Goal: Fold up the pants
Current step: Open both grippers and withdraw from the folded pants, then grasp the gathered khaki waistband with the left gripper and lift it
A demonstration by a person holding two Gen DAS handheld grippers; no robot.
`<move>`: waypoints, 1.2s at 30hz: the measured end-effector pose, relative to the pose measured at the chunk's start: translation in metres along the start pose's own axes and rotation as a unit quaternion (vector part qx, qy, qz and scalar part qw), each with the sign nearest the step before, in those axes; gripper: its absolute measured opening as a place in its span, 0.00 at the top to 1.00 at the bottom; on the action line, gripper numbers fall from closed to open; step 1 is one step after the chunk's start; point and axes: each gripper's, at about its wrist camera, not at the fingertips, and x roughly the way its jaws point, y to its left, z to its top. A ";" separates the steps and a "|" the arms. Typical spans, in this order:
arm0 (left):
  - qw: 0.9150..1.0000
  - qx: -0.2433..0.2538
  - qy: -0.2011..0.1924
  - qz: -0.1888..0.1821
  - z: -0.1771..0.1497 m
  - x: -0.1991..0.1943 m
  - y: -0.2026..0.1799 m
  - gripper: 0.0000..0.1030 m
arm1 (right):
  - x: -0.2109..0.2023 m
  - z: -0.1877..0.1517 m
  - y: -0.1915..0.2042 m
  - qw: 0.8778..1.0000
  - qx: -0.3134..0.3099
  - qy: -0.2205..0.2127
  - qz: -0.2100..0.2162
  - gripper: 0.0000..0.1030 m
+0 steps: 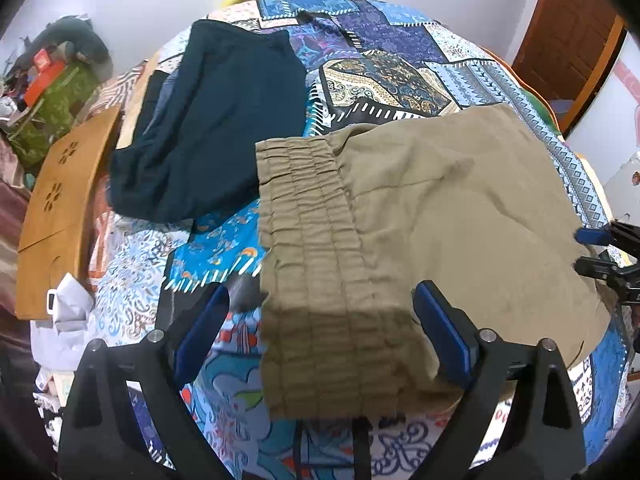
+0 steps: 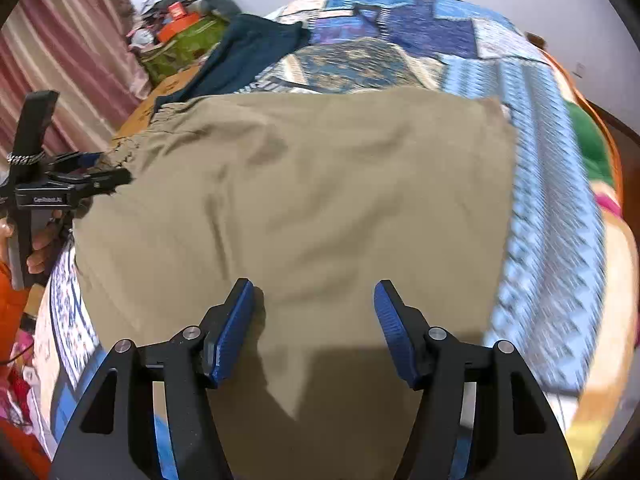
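Observation:
Khaki pants [image 1: 420,220] lie folded flat on the patterned bedspread [image 1: 380,52], elastic waistband [image 1: 304,240] to the left. They fill the middle of the right wrist view [image 2: 300,208]. My left gripper [image 1: 320,320] is open, its blue pads astride the waistband end just above the cloth. My right gripper [image 2: 314,320] is open over the near edge of the pants, holding nothing. It shows at the right edge of the left wrist view [image 1: 592,250]. The left gripper shows at the left of the right wrist view [image 2: 100,168].
Dark teal pants [image 1: 216,128] lie on the bed behind the khaki pair. A wooden board [image 1: 64,200] stands at the bed's left side, with a cluttered green box [image 1: 52,108] beyond. A wooden door [image 1: 568,40] is at the far right.

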 end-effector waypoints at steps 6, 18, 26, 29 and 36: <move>1.000 -0.007 -0.012 0.012 -0.015 -0.015 -0.001 0.08 | -0.024 -0.038 -0.012 0.999 0.019 -0.018 -0.023 0.42; 0.999 -0.052 -0.006 0.012 -0.047 -0.040 0.010 0.08 | -0.049 -0.066 -0.016 0.997 0.051 -0.031 -0.047 0.41; 0.992 -0.123 -0.037 -0.021 -0.054 -0.077 0.028 0.08 | -0.077 -0.042 0.006 0.993 0.024 -0.099 -0.064 0.41; 0.986 -0.150 -0.030 -0.061 -0.055 -0.078 0.029 0.08 | -0.083 -0.023 0.024 0.989 0.001 -0.134 -0.054 0.38; 0.976 -0.168 0.008 -0.137 -0.060 -0.054 0.012 0.08 | -0.048 0.004 0.061 0.988 -0.030 -0.151 -0.031 0.34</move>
